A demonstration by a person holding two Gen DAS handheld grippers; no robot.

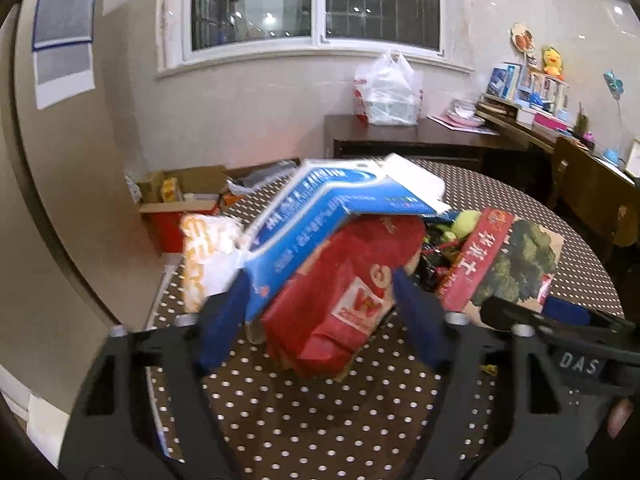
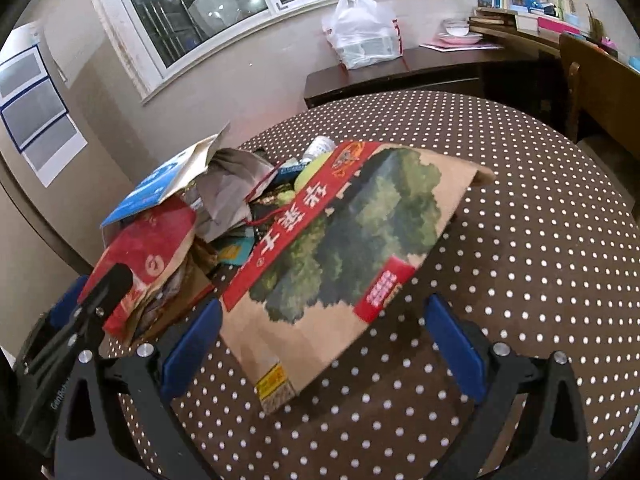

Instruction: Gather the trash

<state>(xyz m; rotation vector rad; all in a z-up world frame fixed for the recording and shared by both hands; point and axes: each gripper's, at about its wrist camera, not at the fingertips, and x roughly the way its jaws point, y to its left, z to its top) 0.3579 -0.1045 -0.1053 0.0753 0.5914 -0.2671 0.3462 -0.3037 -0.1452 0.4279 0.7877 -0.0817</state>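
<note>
Left claw (image 1: 320,300): jaws about half open around the near end of a crumpled red paper bag (image 1: 344,292); pads close to its sides, contact not confirmed. Right claw (image 2: 324,344): jaws wide, straddling the near corner of a flat kraft bag with a tree print (image 2: 340,248), not gripping. Both lie in a trash heap on the polka-dot table (image 2: 540,260), a blue-and-white carton (image 1: 320,208) on top. Judged step: gathering the heap. Next: close on the bags. Beyond, a white plastic bag (image 2: 360,36) on a sideboard.
</note>
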